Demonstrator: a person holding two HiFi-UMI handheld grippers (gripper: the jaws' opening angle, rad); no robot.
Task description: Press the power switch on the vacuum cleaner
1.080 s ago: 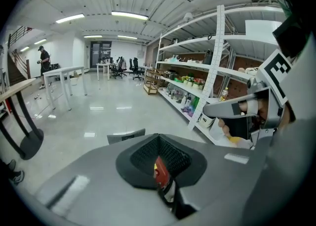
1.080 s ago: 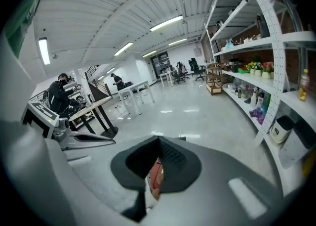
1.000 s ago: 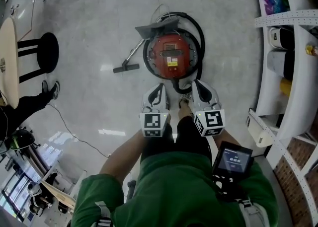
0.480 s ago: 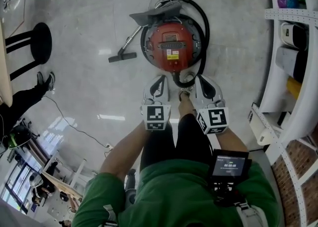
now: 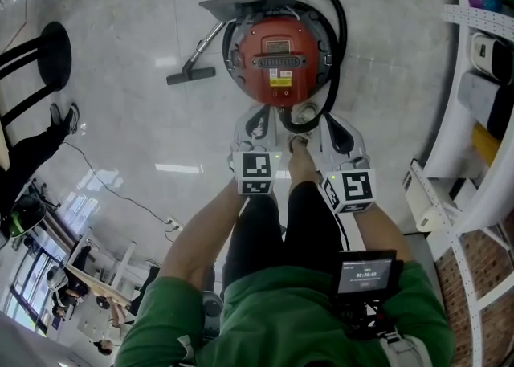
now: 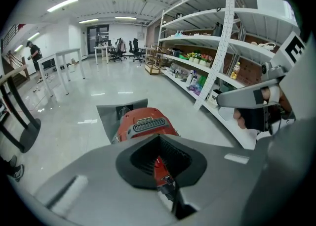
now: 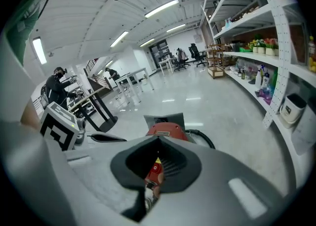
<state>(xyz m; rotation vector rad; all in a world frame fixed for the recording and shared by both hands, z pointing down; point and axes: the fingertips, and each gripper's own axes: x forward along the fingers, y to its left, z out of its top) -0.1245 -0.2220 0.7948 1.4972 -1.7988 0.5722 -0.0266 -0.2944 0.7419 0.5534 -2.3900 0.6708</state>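
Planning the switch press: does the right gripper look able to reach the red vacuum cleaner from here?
Probably yes: the right gripper is just short of the vacuum cleaner, whose top is uncovered; only its black hose curls at the near side.

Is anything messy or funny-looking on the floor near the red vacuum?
A little. The vacuum cleaner's pipe and brush head lie flat on the floor beside it. Its black hose loops round it, and a thin cable trails loose nearby. Nothing looks spilled or broken.
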